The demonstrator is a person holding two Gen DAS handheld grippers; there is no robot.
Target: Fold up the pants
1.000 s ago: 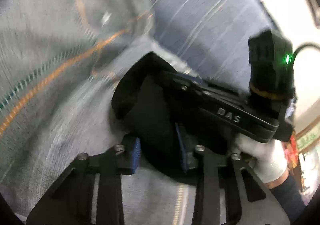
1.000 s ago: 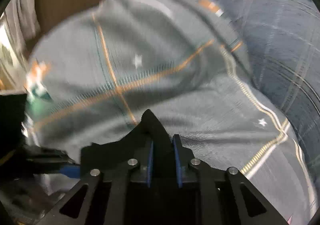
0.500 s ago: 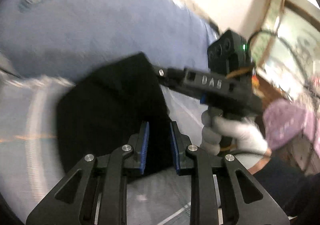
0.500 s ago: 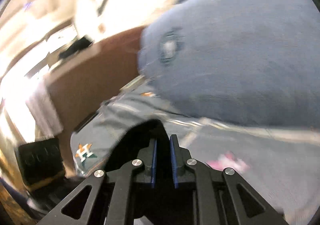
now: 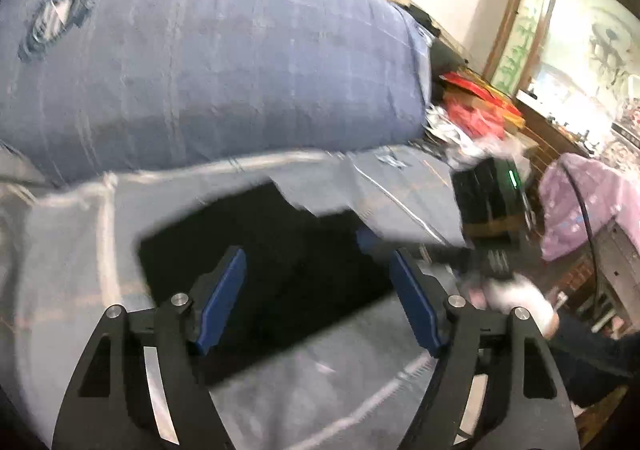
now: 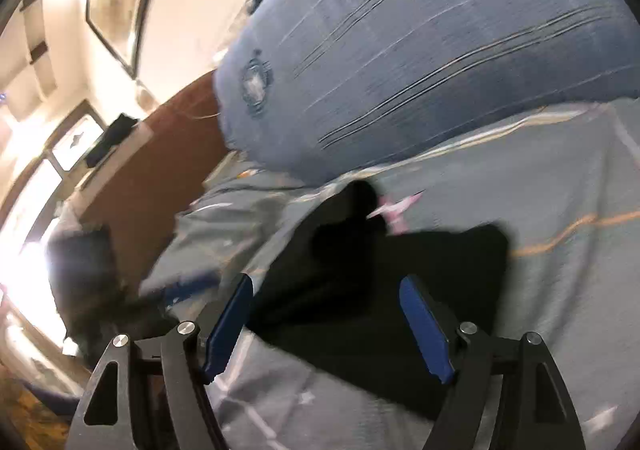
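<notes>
Two big soft masses ahead of both tools: blue quilt (image 5: 224,61) bulging beyond the fingertips, grey bedspread (image 5: 72,242) running under and past them. Same quilt (image 6: 420,49) and bedspread (image 6: 560,185) from the right wrist, with a brown headboard (image 6: 160,169) off to the left of that tool. Cluttered room edge far right of the left tool, a purple cloth (image 5: 580,205) among it; too blurred for more.

Next in size, black pants (image 5: 272,258), lying on the bedspread as a compact dark slab directly in front of the left gripper (image 5: 318,262), framed between its blue pads (image 5: 222,290). From the right wrist, pants (image 6: 384,290) likewise just ahead of the right gripper (image 6: 326,302), one corner or flap poking up beyond the tips; whether fully flat, hard to tell through the blur.

Smaller: left gripper spread wide, nothing pinched, no contact with the cloth visible. Right gripper also spread wide and empty. Right gripper's body (image 5: 492,205) and a white-gloved hand (image 5: 516,298) visible to the right of the left tool, green light showing.

Likely step: a fold just laid down and let go, bundle resting free. Probably left to do: check for a raised flap, then either press it flat or take hold of one short edge with both tools, pads closing on the full thickness, and carry it over for another fold. Main risk: catching only the top layer and dragging the stack open.
</notes>
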